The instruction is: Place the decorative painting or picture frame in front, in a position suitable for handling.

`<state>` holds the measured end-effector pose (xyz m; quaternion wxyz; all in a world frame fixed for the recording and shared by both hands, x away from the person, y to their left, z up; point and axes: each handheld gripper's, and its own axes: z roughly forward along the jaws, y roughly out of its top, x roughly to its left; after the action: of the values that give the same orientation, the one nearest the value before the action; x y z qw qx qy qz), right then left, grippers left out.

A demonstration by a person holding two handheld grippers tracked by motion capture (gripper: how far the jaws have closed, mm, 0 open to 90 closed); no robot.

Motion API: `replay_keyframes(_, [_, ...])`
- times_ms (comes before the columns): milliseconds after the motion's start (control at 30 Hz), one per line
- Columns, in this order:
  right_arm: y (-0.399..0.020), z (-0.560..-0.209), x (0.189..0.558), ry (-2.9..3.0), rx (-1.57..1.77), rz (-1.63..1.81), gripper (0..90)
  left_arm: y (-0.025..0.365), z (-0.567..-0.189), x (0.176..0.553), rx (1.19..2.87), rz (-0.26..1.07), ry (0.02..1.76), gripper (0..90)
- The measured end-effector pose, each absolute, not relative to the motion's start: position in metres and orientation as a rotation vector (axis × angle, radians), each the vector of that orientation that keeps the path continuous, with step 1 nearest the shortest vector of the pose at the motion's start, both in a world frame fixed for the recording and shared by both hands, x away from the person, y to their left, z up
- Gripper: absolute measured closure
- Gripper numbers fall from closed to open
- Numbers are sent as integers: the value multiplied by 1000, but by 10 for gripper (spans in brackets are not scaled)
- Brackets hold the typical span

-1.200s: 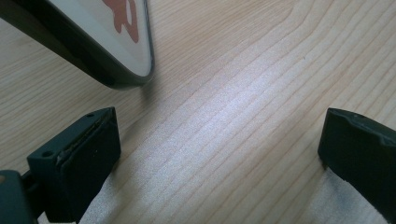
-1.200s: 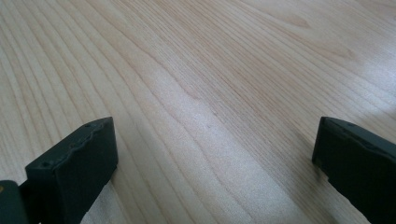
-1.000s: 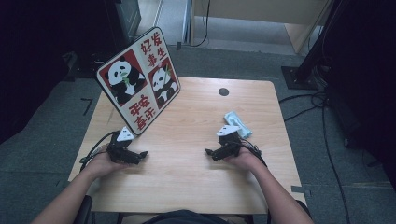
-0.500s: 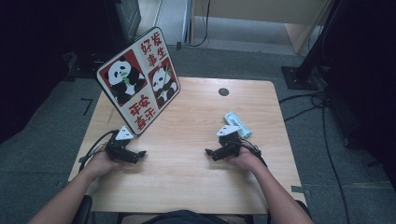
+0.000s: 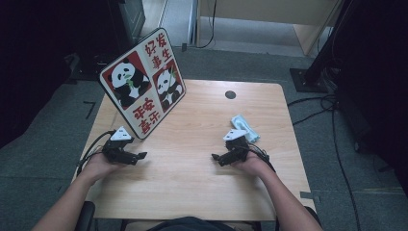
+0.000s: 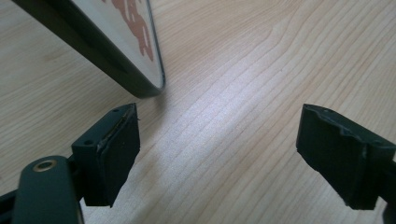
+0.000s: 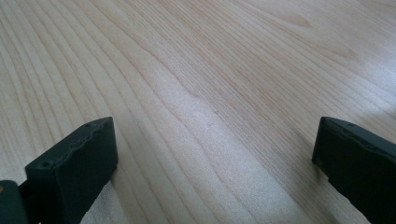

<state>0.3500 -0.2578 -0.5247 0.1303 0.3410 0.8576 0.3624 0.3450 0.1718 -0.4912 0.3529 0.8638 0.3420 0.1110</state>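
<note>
The left gripper [image 5: 137, 156] has eased a little nearer the lower corner of the panda board [image 5: 143, 84] over the last second; it lies low on the wooden table [image 5: 192, 183] with its jaws spread wide and nothing between them. In the left gripper view the board's dark rounded edge [image 6: 140, 79] stands just ahead of the left jaw, near it but not touching, and the board leans tilted on that corner. The right gripper [image 5: 217, 157] has kept its place on the right side of the table, jaws likewise wide apart over bare wood, with the pale blue packet [image 5: 244, 127] lying just behind it toward the far edge. Since the small shift carries only the left gripper toward the board, the work in hand seems to be a reach for that board's bottom edge, and no grasp has begun. The next move probably calls for sliding one jaw to either side of the rim before closing, because the board could tip if nudged.
</note>
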Motion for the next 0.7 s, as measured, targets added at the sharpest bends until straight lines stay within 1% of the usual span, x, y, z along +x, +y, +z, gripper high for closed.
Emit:
replay_keyframes(133, [-258, -525, 350, 2491, 988, 1054, 0, 178, -485, 346, 2219, 241, 891, 138])
replay_keyframes(233, [-258, -525, 350, 2493, 985, 1054, 0, 180, -481, 345, 2217, 273, 888, 137])
replay_keyframes(367, [-258, -525, 350, 2493, 982, 1055, 0, 182, -477, 342, 2234, 284, 857, 145])
replay_keyframes(533, [-258, -525, 349, 2493, 985, 1054, 0, 186, -475, 344, 2225, 229, 877, 160])
replay_keyframes(700, [-259, -525, 349, 2493, 982, 1053, 0, 193, -470, 344, 2211, 223, 899, 169])
